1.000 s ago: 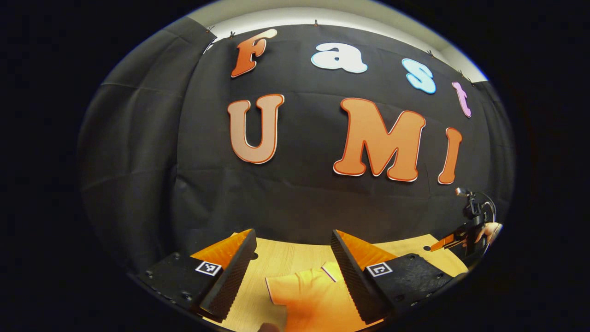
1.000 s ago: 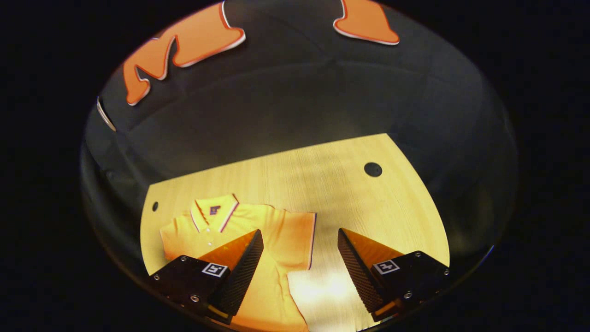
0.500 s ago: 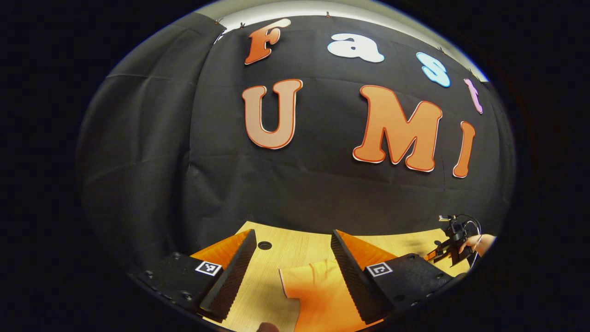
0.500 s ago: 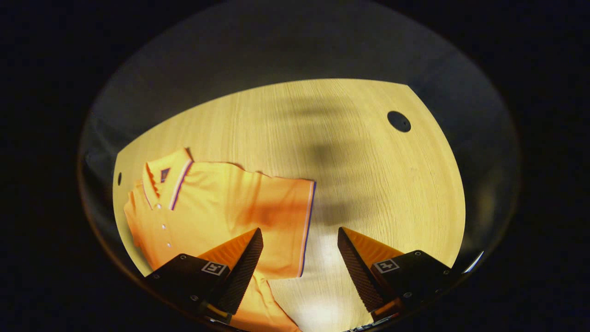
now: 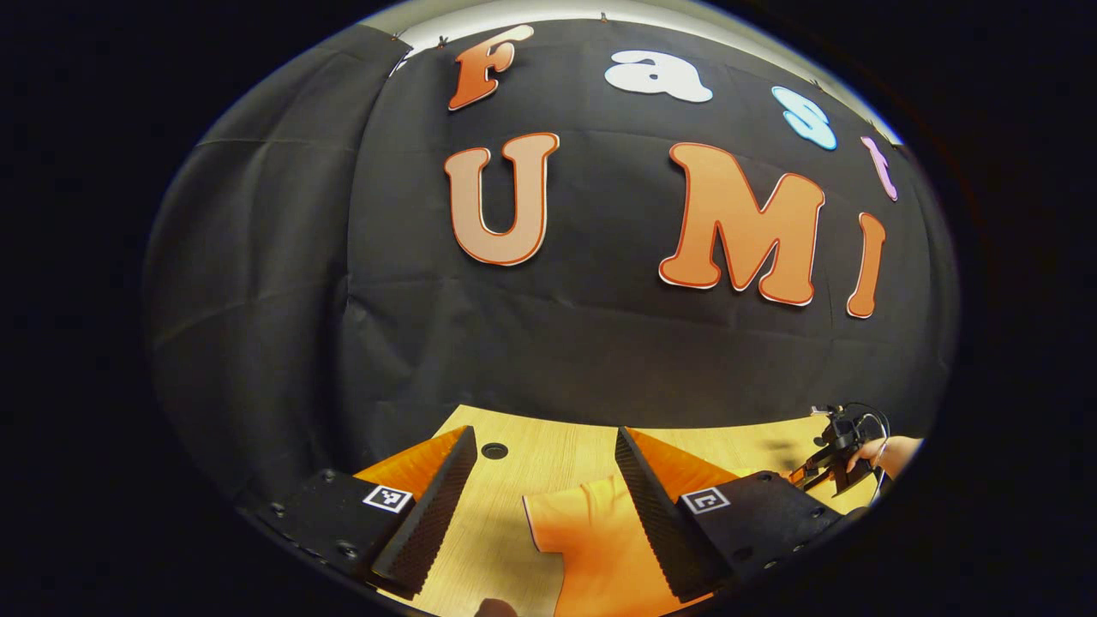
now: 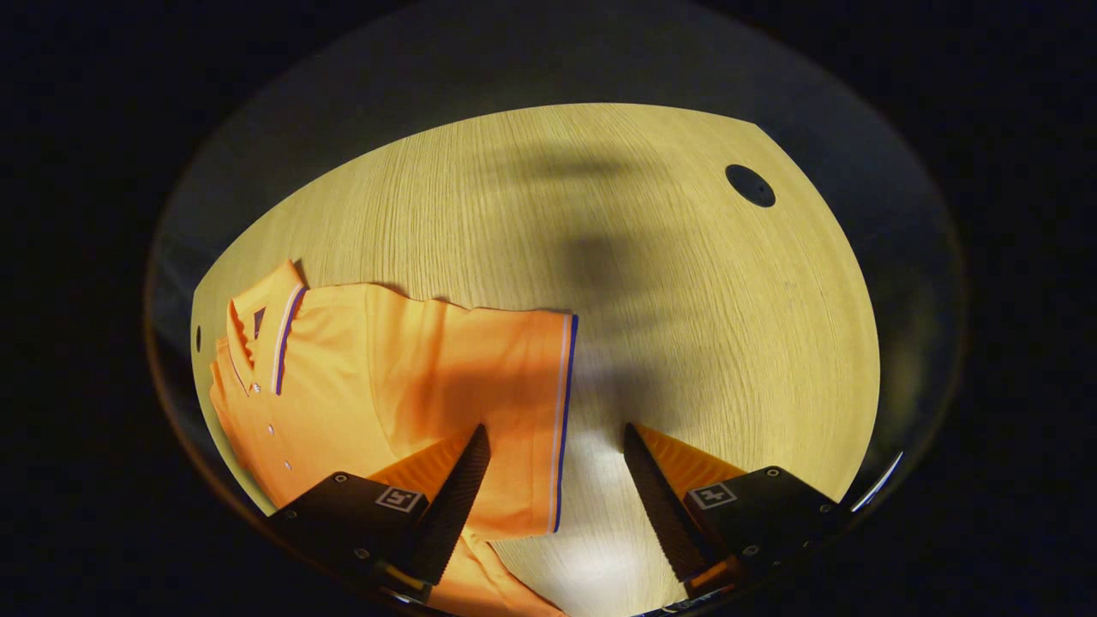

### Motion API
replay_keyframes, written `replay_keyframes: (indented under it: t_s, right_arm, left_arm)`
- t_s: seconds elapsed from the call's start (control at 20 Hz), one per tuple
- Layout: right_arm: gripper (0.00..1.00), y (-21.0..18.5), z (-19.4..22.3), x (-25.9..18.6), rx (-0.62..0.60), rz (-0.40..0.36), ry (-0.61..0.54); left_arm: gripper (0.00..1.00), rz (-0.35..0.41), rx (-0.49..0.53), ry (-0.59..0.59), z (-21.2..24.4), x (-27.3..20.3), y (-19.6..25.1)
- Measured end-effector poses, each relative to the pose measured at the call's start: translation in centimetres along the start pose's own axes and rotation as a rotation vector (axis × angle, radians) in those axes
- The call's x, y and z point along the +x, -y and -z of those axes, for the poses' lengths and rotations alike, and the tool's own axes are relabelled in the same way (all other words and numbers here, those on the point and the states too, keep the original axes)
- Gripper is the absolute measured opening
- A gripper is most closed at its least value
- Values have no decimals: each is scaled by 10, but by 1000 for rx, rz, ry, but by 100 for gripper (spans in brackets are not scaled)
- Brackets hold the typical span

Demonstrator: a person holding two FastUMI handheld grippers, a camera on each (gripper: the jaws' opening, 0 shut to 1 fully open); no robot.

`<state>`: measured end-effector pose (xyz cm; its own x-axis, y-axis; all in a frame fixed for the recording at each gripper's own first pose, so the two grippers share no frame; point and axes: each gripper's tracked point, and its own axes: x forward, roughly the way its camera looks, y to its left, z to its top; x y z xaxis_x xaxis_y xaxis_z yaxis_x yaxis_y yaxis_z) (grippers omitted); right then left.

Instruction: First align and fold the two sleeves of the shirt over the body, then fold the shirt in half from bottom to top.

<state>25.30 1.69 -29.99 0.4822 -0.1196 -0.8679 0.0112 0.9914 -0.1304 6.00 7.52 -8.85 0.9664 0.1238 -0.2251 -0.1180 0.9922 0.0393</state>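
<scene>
The shirt (image 6: 403, 386) lies flat on the surface (image 6: 686, 283), both sleeves unfolded. The right gripper (image 6: 555, 480) hangs with fingers wide, the sleeve's striped cuff (image 6: 561, 420) lying between them. The left gripper (image 5: 544, 493), fingers also wide and empty, has the other sleeve (image 5: 583, 531) between its fingers. If either pinch catches only the cuff edge, the sleeve could slip free, or drag the body askew.

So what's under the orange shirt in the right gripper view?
The orange shirt lies flat on the light wooden table, its trimmed sleeve spread out sideways. The tabletop beneath the fabric is covered, so anything under it cannot be seen.
</scene>
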Motion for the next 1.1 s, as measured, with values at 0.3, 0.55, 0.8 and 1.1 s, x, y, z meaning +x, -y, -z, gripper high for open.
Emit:
replay_keyframes:
  t_s: [0.3,0.55,0.8,1.1]
  right_arm:
    - [75,-14,1,-1,5,3,24]
    - [40,-24,1,-4,28,1,24]
    - [17,-28,0,-4,-18,-16,72]
    - [0,-30,1,-2,54,-31,89]
  left_arm:
    - [98,2,-23,-12,5,4,-4]
    - [98,-3,-38,-2,5,-2,-15]
    - [98,-23,-50,10,2,-13,-33]
    - [96,-37,-62,22,0,-26,-48]
